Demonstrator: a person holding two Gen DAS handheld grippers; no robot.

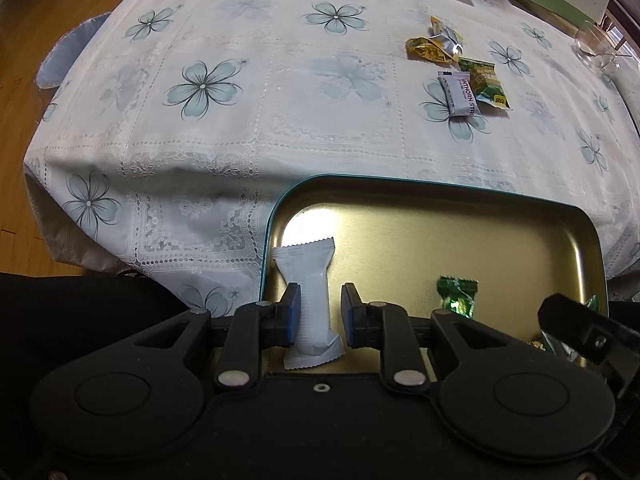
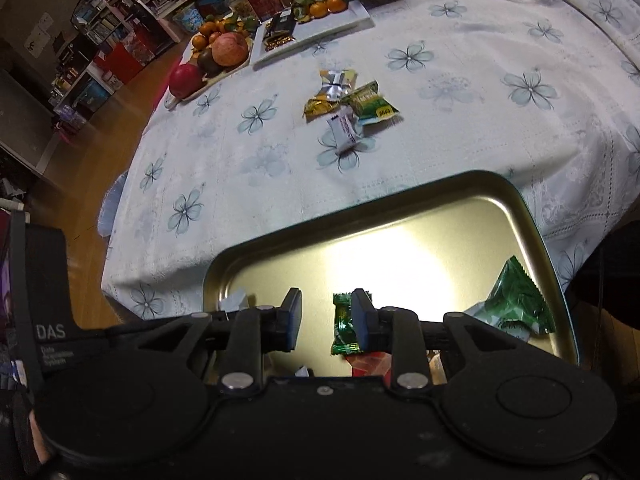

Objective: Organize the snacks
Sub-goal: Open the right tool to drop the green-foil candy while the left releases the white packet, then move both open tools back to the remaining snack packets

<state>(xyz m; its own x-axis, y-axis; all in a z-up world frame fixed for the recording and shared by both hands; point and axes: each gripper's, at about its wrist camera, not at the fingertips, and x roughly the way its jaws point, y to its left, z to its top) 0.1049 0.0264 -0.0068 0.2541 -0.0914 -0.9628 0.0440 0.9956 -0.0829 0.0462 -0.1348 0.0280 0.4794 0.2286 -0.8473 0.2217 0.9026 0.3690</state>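
Still loose on the bench [image 1: 248, 128], upper right of the left view, lies a cluster of four snacks [image 1: 460, 68]: white bar [image 1: 459, 94], green packet [image 1: 486, 82], two yellow ones, nearer the right fingers [image 2: 326, 318] (narrow, gripping nothing). Left fingers [image 1: 320, 316] stand slack around an upright white packet [image 1: 310, 300] in the tin tray [image 1: 440, 224].

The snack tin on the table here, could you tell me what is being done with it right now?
A person with a gripper in each hand is moving wrapped snacks from the tablecloth into the gold tin. The left gripper stands open around a white packet inside the tin. The right gripper is open above a small green candy. A few more snacks wait on the cloth.
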